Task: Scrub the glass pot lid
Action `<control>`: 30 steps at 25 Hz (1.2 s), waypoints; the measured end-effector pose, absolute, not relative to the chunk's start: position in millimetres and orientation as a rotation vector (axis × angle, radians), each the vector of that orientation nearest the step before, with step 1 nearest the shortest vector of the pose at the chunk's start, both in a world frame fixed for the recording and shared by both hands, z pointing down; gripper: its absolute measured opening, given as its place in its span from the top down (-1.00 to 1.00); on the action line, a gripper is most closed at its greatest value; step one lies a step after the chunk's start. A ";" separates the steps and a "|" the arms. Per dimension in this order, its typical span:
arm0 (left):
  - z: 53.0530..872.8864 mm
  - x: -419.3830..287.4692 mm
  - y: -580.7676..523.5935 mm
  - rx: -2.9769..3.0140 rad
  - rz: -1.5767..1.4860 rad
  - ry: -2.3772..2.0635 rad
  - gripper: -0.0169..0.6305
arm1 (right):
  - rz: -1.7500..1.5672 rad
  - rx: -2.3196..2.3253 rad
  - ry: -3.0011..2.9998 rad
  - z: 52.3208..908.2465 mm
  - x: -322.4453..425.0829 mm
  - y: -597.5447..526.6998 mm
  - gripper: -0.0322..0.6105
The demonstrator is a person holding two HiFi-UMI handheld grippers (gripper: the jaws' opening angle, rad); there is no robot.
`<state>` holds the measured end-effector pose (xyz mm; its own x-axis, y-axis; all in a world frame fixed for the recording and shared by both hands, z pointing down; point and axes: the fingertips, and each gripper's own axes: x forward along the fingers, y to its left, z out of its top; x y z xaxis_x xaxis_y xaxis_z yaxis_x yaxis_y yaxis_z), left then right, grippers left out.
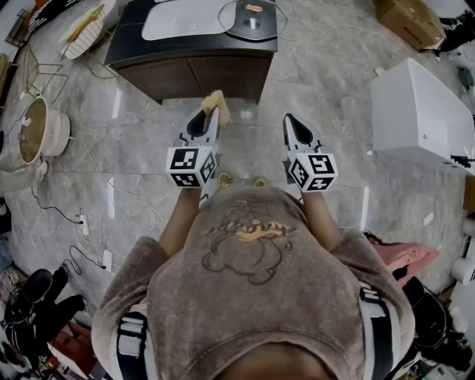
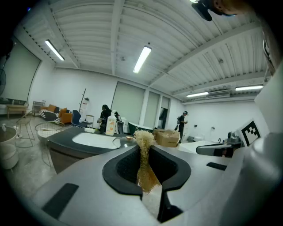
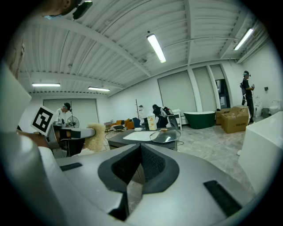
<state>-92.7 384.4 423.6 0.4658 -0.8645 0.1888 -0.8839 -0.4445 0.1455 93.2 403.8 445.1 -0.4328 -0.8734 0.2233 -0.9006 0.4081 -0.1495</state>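
Note:
A glass pot lid (image 1: pixel 251 18) lies on the dark counter (image 1: pixel 148 49) ahead of me, beside the white sink basin (image 1: pixel 185 21); the right gripper view also shows the lid (image 3: pixel 164 136). My left gripper (image 1: pixel 211 116) is shut on a tan loofah scrubber (image 1: pixel 217 103), whose fibres stick out past the jaws (image 2: pixel 144 152). To its right, my right gripper (image 1: pixel 294 125) is shut with nothing in it, its jaws meeting (image 3: pixel 138 150). Both grippers hang above the floor, short of the counter. The scrubber (image 3: pixel 93 136) shows at the left of the right gripper view.
A white box-shaped appliance (image 1: pixel 417 113) stands on the floor to the right. At left are a round cooker (image 1: pixel 38 130), a wire rack (image 1: pixel 44 70) and a power strip with cables (image 1: pixel 83 223). A cardboard box (image 1: pixel 410 21) sits far right. Marble floor (image 1: pixel 334 82) lies between me and the counter.

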 end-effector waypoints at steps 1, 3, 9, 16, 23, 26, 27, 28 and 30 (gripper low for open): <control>423.9 -94.1 381.0 2.494 0.128 -1.510 0.74 | 0.381 1.614 -2.543 445.5 92.7 400.4 0.90; 424.1 -96.4 374.7 2.501 0.133 -1.502 0.74 | 0.390 1.623 -2.545 446.0 91.6 394.5 0.90; 423.0 -101.4 364.3 2.532 0.152 -1.460 0.74 | 0.413 1.650 -2.541 446.7 85.3 384.9 0.90; 433.9 -118.9 345.8 2.591 0.187 -1.374 0.74 | 0.427 1.691 -2.514 460.5 56.9 375.7 0.89; 435.2 -131.3 325.2 2.626 0.165 -1.323 0.74 | 0.424 1.752 -2.505 462.7 42.6 358.8 0.90; 431.1 -137.5 311.4 2.627 0.158 -1.315 0.74 | 0.431 1.764 -2.485 461.4 39.5 344.3 0.90; 429.8 -140.0 305.8 2.627 0.156 -1.316 0.74 | 0.431 1.763 -2.481 461.5 37.7 337.7 0.90; 430.2 -142.7 299.9 2.626 0.156 -1.318 0.74 | 0.433 1.763 -2.480 462.7 35.5 330.6 0.90; 435.4 -147.0 287.4 2.621 0.157 -1.325 0.74 | 0.436 1.764 -2.485 467.4 31.7 316.1 0.90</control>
